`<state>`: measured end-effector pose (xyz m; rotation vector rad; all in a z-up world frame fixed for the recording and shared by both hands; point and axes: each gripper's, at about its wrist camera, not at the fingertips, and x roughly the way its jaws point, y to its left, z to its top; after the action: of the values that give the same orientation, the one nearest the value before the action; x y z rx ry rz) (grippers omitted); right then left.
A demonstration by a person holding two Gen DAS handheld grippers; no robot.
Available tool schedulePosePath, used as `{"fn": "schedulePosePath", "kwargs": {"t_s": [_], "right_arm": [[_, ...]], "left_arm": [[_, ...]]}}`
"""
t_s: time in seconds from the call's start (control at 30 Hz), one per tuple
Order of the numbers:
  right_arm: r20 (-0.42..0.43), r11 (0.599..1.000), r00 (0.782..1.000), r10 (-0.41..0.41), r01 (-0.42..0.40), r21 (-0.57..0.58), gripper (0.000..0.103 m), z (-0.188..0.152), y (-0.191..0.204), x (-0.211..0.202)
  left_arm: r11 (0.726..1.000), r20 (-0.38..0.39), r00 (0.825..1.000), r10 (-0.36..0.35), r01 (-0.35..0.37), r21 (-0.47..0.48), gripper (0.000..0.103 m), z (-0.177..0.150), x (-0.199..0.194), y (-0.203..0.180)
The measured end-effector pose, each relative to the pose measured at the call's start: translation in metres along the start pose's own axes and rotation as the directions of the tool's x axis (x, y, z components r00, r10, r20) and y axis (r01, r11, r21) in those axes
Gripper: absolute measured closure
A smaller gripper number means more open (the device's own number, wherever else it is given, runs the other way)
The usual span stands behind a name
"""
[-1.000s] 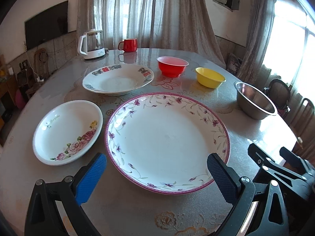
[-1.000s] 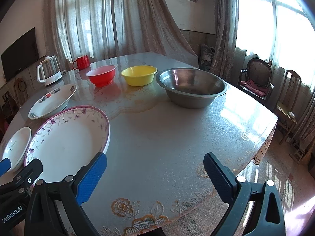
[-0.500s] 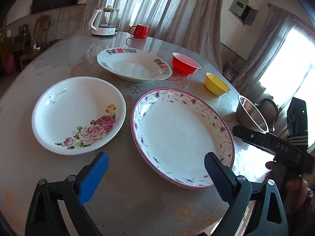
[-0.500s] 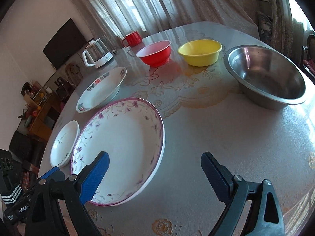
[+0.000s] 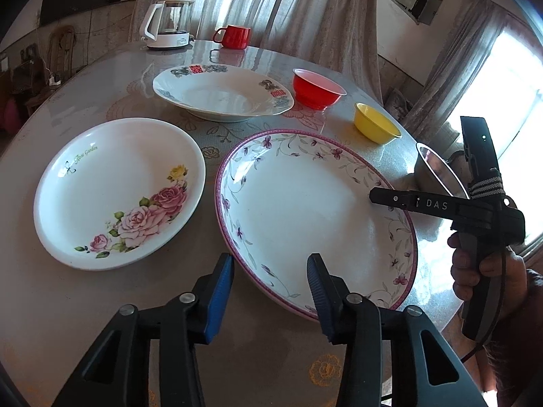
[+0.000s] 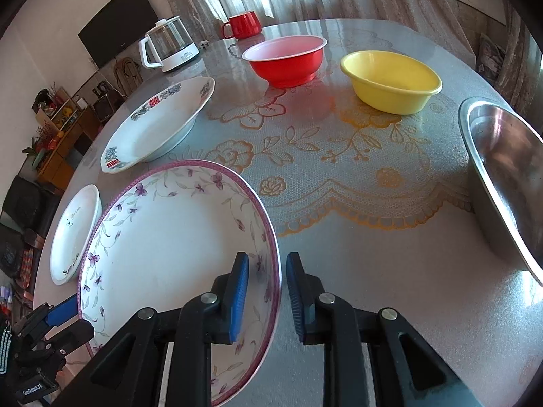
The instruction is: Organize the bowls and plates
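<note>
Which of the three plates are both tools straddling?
The largest plate, with a purple-flowered pink rim; the rose plate and the red-character plate lie untouched.

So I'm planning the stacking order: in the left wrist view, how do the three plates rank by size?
1. Purple-flower plate, largest.
2 and 3. Rose plate and the plate with red characters: unsure. The rose plate looks bigger, but it lies nearer the camera.
</note>
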<state>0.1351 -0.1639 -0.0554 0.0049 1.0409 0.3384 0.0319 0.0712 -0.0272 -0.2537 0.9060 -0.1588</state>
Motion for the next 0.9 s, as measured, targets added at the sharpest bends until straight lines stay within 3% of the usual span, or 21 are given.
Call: {"fn": "schedulePosePath", "kwargs": {"t_s": [0.03,0.07,0.3,0.5,0.67,0.9], "right_arm": [[0.000,1.000,1.000,-0.002,0.002,-0.007,0.083,0.001,0.001,0.000],[0.000,1.000,1.000,-0.001,0.001,-0.020,0.088,0.000,0.003,0.000],[0.027,0.998,0.999,-0.021,0.023,-0.062,0.093,-0.004,0.005,-0.009],[0.022,0.998,0.999,-0.041,0.042,-0.045,0.093,-0.020,-0.005,-0.024],[0.051,0.998,0.997,-0.054,0.055,-0.031,0.093,-0.037,-0.007,-0.034],[0.058,0.989,0.991,-0.118,0.122,-0.079,0.090,-0.036,0.003,-0.031]], "left_arm": [[1.000,0.001,1.000,0.010,-0.010,0.003,0.072,0.000,0.001,0.001],[1.000,0.002,1.000,0.013,-0.013,0.009,0.072,0.000,0.001,0.002],[0.999,0.005,0.999,0.032,-0.032,0.034,0.072,0.003,0.007,-0.001],[0.997,-0.011,1.000,0.025,-0.024,0.072,0.074,0.012,0.015,-0.005],[0.984,-0.001,0.994,0.106,-0.104,0.146,0.075,0.017,0.024,-0.016],[0.984,-0.003,0.996,0.087,-0.086,0.158,0.082,0.018,0.020,-0.008]]}}
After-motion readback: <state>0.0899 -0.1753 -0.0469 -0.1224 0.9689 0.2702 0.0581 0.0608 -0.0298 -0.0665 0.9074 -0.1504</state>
